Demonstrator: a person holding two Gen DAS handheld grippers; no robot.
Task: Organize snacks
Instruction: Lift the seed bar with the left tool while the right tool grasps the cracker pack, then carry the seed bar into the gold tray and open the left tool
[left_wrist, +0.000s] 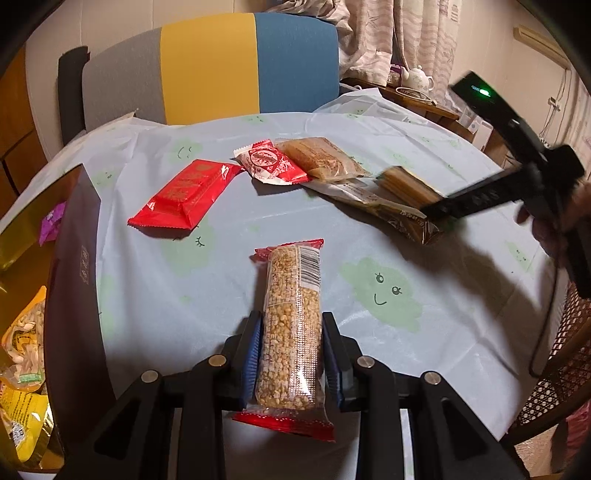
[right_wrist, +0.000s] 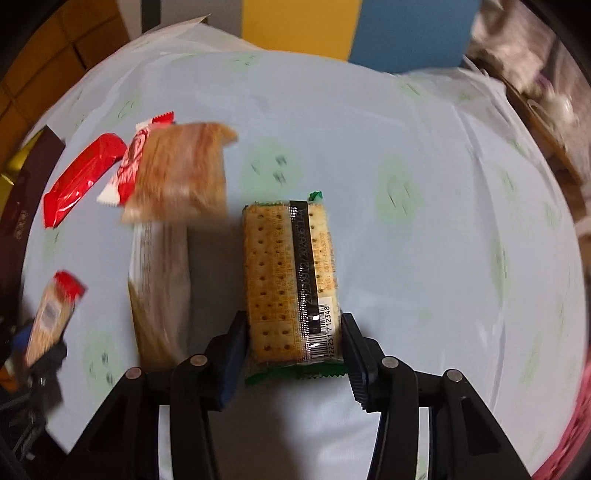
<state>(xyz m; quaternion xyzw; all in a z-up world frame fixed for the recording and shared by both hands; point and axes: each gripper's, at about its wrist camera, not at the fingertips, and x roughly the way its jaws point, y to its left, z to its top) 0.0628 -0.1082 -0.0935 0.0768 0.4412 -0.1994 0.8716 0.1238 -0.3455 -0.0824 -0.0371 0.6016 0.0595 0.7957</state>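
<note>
Grain bar (left_wrist: 291, 332), clear wrapper with red ends: clamped between the blue pads of the left gripper (left_wrist: 292, 354), jaws nearly closed on its sides, bar pointing toward 12 o'clock above the tablecloth (left_wrist: 369, 229)

Cracker pack (right_wrist: 290, 280), clear wrapper with green ends and a dark strip: between the fingers of the right gripper (right_wrist: 293, 350); left pad against the pack's edge, right pad just beside it with a thin gap showing, so a firm grip cannot be told; jaws about as wide as the pack

Flat red packet (left_wrist: 184, 195): on the cloth at 10 o'clock of the grain bar, well apart

Red-and-white packet (left_wrist: 269, 162): at 12 o'clock, its right end tucked under a brown pastry pack (left_wrist: 325, 157)

Long clear pack (right_wrist: 160, 280): lying just beside the cracker pack at 9 o'clock in the right wrist view, blurred

Dark box (left_wrist: 74, 280): at the table's 9 o'clock edge, bags of snacks (left_wrist: 24, 343) inside

Chair (left_wrist: 207, 70), grey, yellow and blue back: behind the table at 12 o'clock

Teapot (left_wrist: 417, 78): on a side table at 1 o'clock
</note>
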